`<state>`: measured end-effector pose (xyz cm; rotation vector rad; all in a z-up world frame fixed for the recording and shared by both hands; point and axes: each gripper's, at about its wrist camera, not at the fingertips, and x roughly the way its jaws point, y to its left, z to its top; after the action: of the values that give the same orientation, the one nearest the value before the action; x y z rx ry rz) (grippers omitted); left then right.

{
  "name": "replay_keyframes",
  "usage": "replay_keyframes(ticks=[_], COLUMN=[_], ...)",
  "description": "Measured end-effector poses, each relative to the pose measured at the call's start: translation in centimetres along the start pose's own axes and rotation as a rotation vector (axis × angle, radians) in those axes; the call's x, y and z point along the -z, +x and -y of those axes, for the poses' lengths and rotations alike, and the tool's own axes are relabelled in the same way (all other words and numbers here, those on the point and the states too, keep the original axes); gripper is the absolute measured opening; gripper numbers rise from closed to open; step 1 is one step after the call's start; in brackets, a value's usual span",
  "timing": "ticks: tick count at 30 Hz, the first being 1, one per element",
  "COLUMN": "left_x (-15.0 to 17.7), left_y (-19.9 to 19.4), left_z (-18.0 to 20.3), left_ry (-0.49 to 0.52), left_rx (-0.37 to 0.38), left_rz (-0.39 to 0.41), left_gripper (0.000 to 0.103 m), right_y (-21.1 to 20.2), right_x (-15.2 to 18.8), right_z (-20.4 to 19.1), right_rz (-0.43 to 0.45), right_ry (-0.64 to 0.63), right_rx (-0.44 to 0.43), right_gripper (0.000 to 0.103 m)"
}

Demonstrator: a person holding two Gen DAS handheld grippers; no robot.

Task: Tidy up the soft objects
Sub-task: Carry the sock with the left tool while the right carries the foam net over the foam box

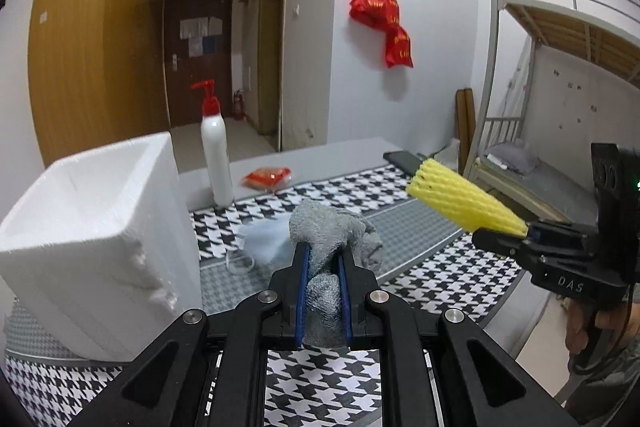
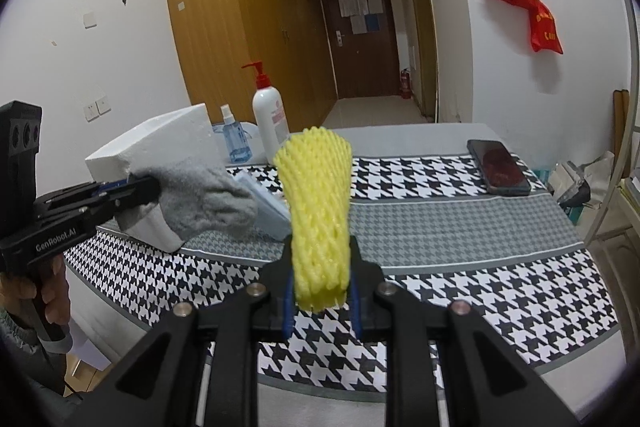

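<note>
My left gripper [image 1: 323, 255] is shut on a grey knitted glove [image 1: 332, 235] and holds it above the houndstooth cloth; the glove also shows in the right wrist view [image 2: 208, 201]. My right gripper [image 2: 320, 247] is shut on a yellow foam fruit net [image 2: 318, 199], held upright above the table; the net also shows in the left wrist view [image 1: 460, 199]. A pale blue face mask [image 1: 264, 243] lies on the cloth behind the glove. A white foam box [image 1: 92, 239] stands open at the left, close beside the left gripper.
A white pump bottle [image 1: 216, 155] stands behind the box, with a small blue spray bottle [image 2: 236, 141] next to it. A red packet [image 1: 267, 178] and a black phone [image 2: 500, 167] lie on the far part of the table. A bunk bed [image 1: 560, 87] stands at the right.
</note>
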<state>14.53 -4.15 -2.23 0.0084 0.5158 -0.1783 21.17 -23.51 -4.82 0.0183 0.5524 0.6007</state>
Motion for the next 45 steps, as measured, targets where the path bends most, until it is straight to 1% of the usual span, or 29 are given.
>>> replay_keyframes(ticks=[5, 17, 21, 28, 35, 42, 45], left_x=[-0.3, 0.2, 0.4, 1.3, 2.5, 3.7, 4.3], left_y=[-0.8, -2.4, -3.5, -5.0, -7.4, -10.1, -11.0], left_z=[0.0, -0.3, -0.6, -2.4, -4.5, -7.1, -7.9], left_ry=[0.005, -0.009, -0.017, -0.043, -0.065, -0.125, -0.146], left_rx=[-0.011, -0.052, -0.074, -0.115, -0.184, -0.279, -0.306], left_rz=[0.031, 0.058, 0.072, 0.082, 0.091, 0.118, 0.119], left_gripper=[0.014, 0.014, 0.014, 0.014, 0.014, 0.014, 0.014], right_y=[-0.7, -1.7, -1.8, -1.2, -0.4, 0.5, 0.7], right_x=[0.0, 0.2, 0.1, -0.1, -0.4, -0.8, -1.0], right_z=[-0.4, -2.0, -3.2, -6.0, -9.1, -12.2, -13.4], right_rz=[0.019, 0.035, 0.038, 0.036, 0.033, 0.029, 0.026], right_ry=[-0.004, -0.018, -0.038, -0.076, -0.119, -0.167, -0.189], right_rx=[-0.004, -0.025, -0.043, -0.092, -0.153, -0.222, -0.247], right_gripper=[0.025, 0.025, 0.025, 0.025, 0.025, 0.025, 0.025])
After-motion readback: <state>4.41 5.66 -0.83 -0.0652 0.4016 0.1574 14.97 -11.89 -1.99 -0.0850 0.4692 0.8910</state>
